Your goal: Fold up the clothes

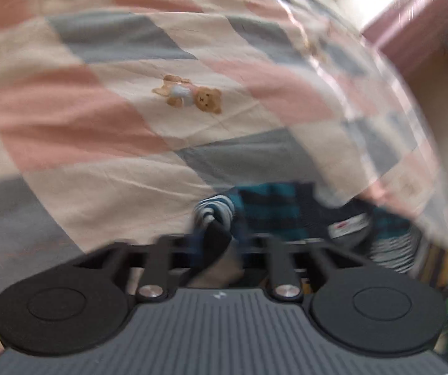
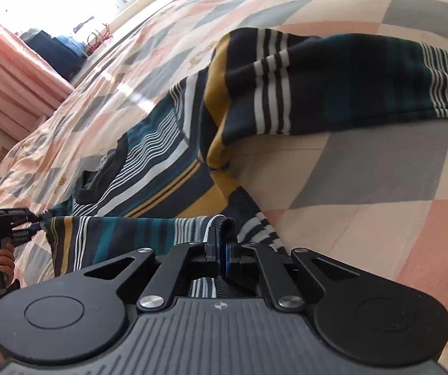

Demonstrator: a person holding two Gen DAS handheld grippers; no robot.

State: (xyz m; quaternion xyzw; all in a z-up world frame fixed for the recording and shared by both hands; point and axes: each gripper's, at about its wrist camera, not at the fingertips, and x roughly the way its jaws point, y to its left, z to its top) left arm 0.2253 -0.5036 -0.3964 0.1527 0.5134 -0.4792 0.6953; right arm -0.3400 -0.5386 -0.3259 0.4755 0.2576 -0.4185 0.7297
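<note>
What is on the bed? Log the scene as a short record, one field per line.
surface: bed with checked quilt
garment: striped sweater, spread flat, one sleeve lying out to the side
right gripper: shut on the sweater's striped edge
left gripper: shut on sweater fabric, view blurred
person: hand on the left gripper's handle
quilt detail: teddy bear print
background: pink curtain, bright window

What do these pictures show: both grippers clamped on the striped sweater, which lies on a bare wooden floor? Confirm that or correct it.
One detail is wrong. The striped sweater lies on a bed covered with a checked quilt in pink, grey and cream, not a wooden floor; the right wrist view shows this plainly. The rest holds: the right gripper and the left gripper each have their jaws shut on the sweater's fabric.
</note>
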